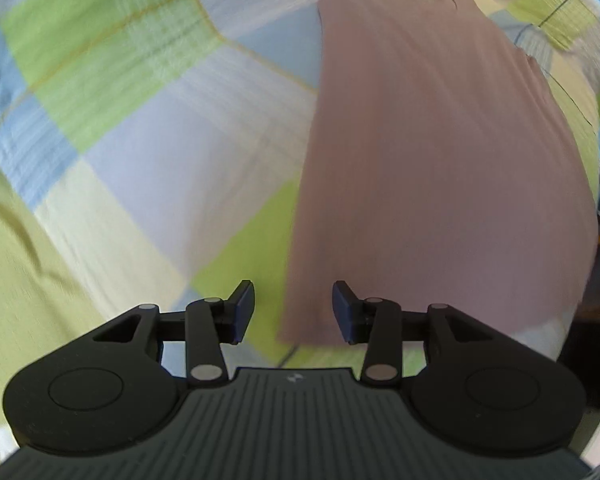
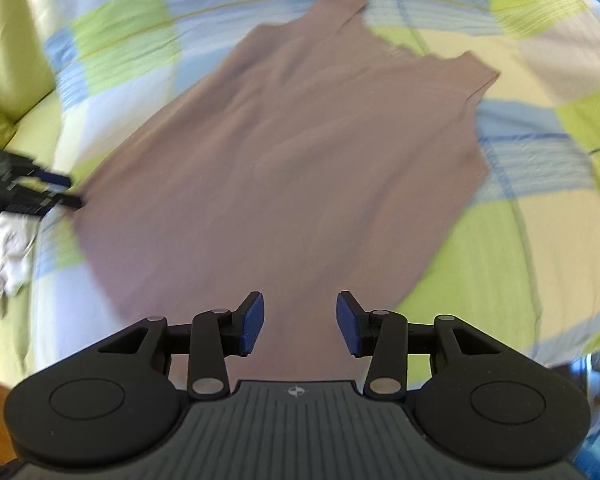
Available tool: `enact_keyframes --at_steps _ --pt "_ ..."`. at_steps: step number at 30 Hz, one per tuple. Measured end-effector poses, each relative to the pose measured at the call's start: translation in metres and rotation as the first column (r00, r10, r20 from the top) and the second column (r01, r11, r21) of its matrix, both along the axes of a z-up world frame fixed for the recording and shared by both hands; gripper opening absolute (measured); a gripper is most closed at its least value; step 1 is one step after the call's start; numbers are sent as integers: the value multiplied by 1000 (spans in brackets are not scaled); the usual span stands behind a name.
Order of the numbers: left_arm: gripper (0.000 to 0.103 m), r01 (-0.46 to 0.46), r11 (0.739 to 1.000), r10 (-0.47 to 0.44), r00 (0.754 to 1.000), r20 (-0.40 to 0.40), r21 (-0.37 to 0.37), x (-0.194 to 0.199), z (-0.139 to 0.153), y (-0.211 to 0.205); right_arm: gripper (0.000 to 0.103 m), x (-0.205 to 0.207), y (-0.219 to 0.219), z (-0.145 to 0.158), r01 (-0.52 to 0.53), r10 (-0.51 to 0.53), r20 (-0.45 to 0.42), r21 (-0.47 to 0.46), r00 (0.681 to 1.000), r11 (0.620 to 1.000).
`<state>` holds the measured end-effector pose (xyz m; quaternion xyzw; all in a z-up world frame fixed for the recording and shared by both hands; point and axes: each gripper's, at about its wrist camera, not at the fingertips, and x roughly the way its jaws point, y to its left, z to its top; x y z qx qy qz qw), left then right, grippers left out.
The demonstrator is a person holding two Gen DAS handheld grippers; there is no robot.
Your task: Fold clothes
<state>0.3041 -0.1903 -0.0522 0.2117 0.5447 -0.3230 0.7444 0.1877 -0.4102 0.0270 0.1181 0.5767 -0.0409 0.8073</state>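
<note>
While white cloth (image 2: 8, 256) lies nearby, pink top (image 2: 292, 160) lies flat.

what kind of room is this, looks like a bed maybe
Most likely a bedroom: a pink sleeveless top lies spread flat on a checked green, blue and white bedsheet, with a crumpled white cloth near the edge.

- Left gripper (image 1: 293, 312): black housing, ribbed grey centre panel, two round side caps.
- Right gripper (image 2: 300, 322): identical build; silver pivot pins; blue pads (image 2: 253, 322) on the jaws.
</note>
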Motion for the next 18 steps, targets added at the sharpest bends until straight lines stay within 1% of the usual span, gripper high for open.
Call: enact_keyframes --at_steps 1,3,4,5,6,8,10,11,12,14,17,18 --pt "37 6 1000 -6 1000 -11 -13 -1 -3 3 45 -5 11 -2 -15 15 -11 3 1000 1000" --pt "37 16 999 -17 1000 -8 -34 -2 -5 5 45 -15 33 -6 -45 45 -31 7 998 999" --pt "28 16 999 -17 1000 -16 -47 -1 -4 6 45 -19 40 -9 -56 56 -34 3 998 998" --pt "8 12 998 -13 1000 -24 -60 0 -3 7 45 -22 46 -11 -66 66 -38 -8 997 998" --pt "2 -1 998 -1 1000 -26 -67 1 -2 8 45 -26 52 -14 -80 79 -43 -24 996 996" --pt "0 -35 997 33 999 -28 -73 4 -1 10 46 -31 67 -20 -143 138 -57 -95 989 985" --pt "0 -76 994 70 995 -72 -83 6 1 12 50 -35 83 -27 -233 224 -67 -173 972 957" --pt "0 -124 988 113 987 -115 -94 11 2 15 52 -36 91 -29 -272 264 -63 -192 962 943" --pt "0 -185 977 166 972 -167 -107 17 4 19 55 -36 99 -31 -302 297 -56 -201 953 932" --pt "0 -293 949 257 933 -251 -118 29 8 24 57 -30 117 -33 -349 352 -27 -225 936 910" --pt "0 -390 914 336 884 -326 -114 40 17 27 61 -18 146 -36 -407 429 28 -265 903 874" --pt "0 -415 903 356 868 -347 -111 42 19 28 64 -12 156 -36 -413 444 51 -283 895 866"
